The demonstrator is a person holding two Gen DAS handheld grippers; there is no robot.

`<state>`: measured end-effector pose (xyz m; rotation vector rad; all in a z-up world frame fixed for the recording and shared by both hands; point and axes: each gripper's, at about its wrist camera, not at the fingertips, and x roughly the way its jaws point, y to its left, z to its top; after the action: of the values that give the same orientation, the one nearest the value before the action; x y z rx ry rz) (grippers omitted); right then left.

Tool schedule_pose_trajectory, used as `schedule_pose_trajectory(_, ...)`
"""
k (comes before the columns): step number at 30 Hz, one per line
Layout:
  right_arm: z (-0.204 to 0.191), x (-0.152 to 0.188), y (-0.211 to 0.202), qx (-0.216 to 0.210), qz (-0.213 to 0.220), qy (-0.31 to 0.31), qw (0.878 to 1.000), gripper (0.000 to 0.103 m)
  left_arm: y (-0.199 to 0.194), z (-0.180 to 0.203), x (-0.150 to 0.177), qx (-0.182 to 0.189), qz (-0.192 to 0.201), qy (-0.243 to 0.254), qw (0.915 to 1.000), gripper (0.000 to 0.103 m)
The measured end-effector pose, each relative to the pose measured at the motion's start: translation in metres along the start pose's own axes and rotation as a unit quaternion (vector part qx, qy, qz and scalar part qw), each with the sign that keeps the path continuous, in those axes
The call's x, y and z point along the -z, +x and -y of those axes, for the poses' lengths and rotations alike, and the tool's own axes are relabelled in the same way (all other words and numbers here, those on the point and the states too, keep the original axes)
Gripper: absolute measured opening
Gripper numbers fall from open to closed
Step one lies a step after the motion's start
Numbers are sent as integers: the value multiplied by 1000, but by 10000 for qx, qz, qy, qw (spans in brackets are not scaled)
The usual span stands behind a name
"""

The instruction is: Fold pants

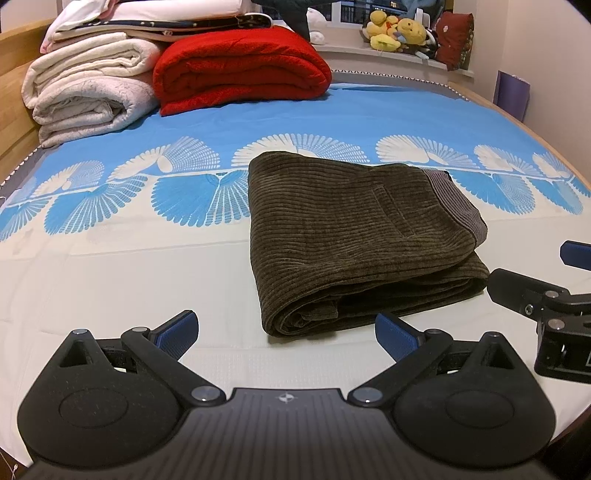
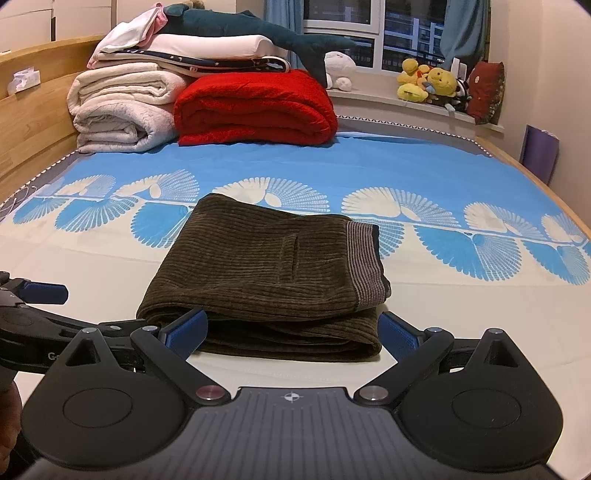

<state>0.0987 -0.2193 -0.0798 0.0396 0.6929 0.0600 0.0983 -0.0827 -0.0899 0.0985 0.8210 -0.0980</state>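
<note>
Folded blankets [image 2: 255, 107] sit well behind the pants [image 2: 266, 273] on the bed [image 2: 461, 306]. The pants lie folded, waistband right, long axis running away from me. My left fingers [image 1: 287, 334] and right fingers [image 2: 293, 332] spread wide, holding nothing.

You are in a home bedroom: a bed [image 2: 424, 166] with a blue-and-white sheet fills the scene, folded blankets [image 2: 255, 107] piled at its far left, plush toys [image 2: 428, 85] along the far window sill [image 2: 369, 96], curtains [image 2: 463, 26] beside dark panes.
</note>
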Motion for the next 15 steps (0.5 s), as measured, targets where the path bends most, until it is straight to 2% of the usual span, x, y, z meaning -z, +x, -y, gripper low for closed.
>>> schedule_pose_trajectory(15,-1,0,0,-3,6,7,10000,98,-2,1,2,56,99,136,9998,102)
